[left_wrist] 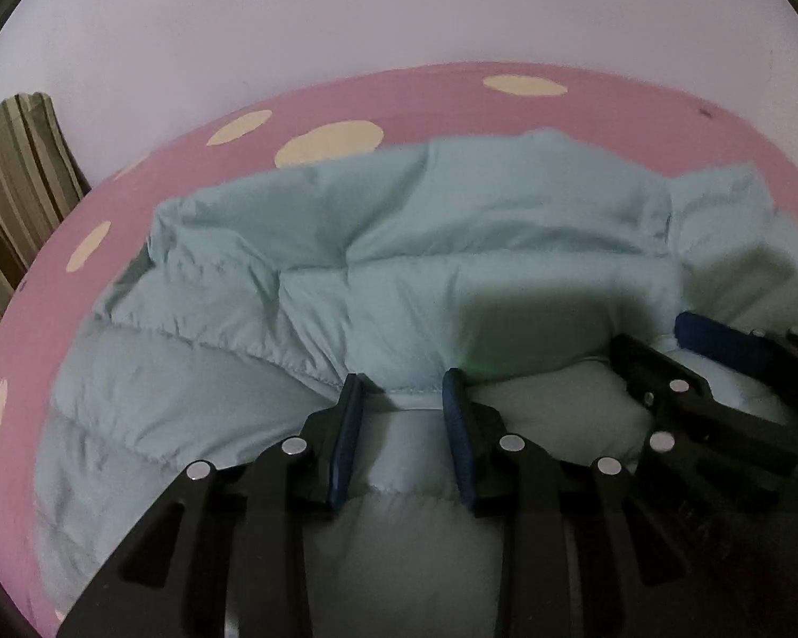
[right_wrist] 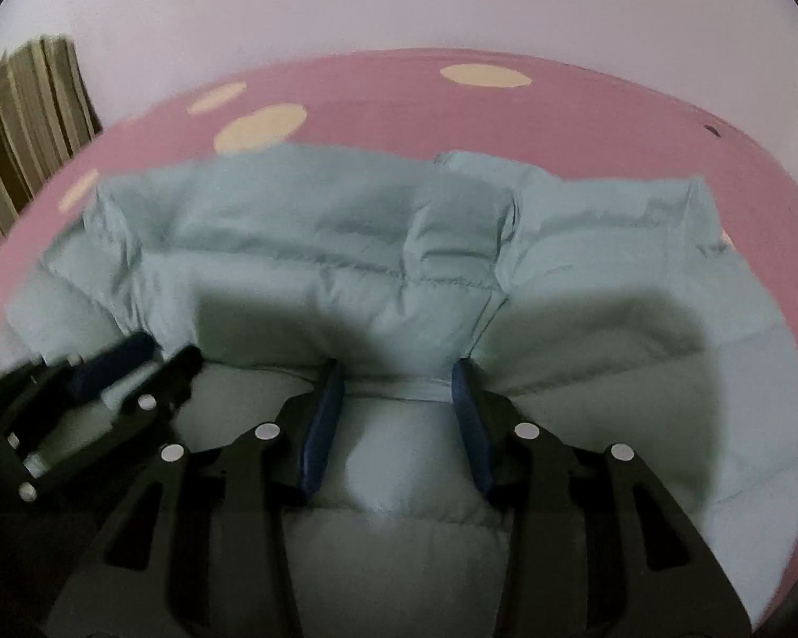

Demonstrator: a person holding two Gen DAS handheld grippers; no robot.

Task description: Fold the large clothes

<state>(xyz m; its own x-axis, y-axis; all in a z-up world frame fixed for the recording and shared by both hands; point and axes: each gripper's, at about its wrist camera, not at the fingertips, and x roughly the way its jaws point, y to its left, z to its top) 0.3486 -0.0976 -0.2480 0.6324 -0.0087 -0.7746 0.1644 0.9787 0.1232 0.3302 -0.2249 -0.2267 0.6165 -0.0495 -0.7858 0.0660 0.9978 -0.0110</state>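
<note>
A pale blue quilted down jacket of thin, puffy fabric is spread on a pink bed sheet with cream polka dots, close to a plain pale wall; a striped olive and beige cloth is seen at the left edge.

A hem of the jacket is held up from the near side by both tools. The left gripper, black with blue pads, has its jaws partly apart and clamped on a pinched fold of the jacket edge. The right gripper is just beside it, likewise clamped on a bunched ridge of the same hem, its blue pads pressed against the fabric on either side. In each view the other tool is seen at the frame's edge, so the two grips sit close together.

The step in hand is judged to be the carrying of the near edge over onto the far part of the jacket. To do it well, both grips should be kept firm, since slippery shell fabric can be expected to slide from the pads. The two tools are best kept level with one another so that the fold line runs straight along a quilting seam. The edge should be lowered onto the far portion before any release, and trapped air is best pressed out afterwards.
</note>
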